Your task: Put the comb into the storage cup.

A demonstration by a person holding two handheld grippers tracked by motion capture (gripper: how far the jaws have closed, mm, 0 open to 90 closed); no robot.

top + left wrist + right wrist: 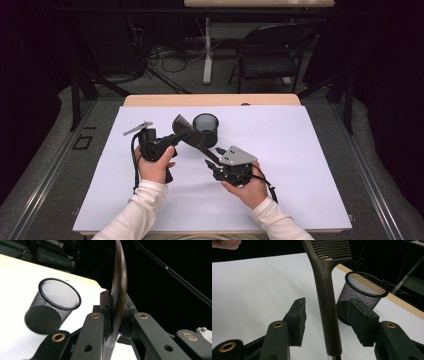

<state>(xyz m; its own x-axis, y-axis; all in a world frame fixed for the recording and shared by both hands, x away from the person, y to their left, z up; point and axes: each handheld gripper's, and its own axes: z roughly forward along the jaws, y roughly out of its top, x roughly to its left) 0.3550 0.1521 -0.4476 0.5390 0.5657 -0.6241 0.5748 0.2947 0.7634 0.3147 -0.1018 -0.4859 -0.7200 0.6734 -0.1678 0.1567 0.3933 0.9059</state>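
Observation:
A dark brown slotted spatula (194,139) hangs tilted above the white table cover, blade end up and to the left, handle down toward the right. My left gripper (181,136) is shut on it near the blade; in the left gripper view both pads pinch the thin edge-on spatula (119,287) at my left gripper (116,315). My right gripper (212,156) is open around the handle: in the right gripper view the handle (327,305) runs between the pads of my right gripper (327,315) with a gap on each side. A black mesh cup (206,129) stands upright just behind.
The mesh cup (51,306) (363,291) stands near the table's far wooden edge (210,100). The white cover (290,165) spreads wide on both sides. A folding chair (270,55) and cables lie on the floor beyond the table.

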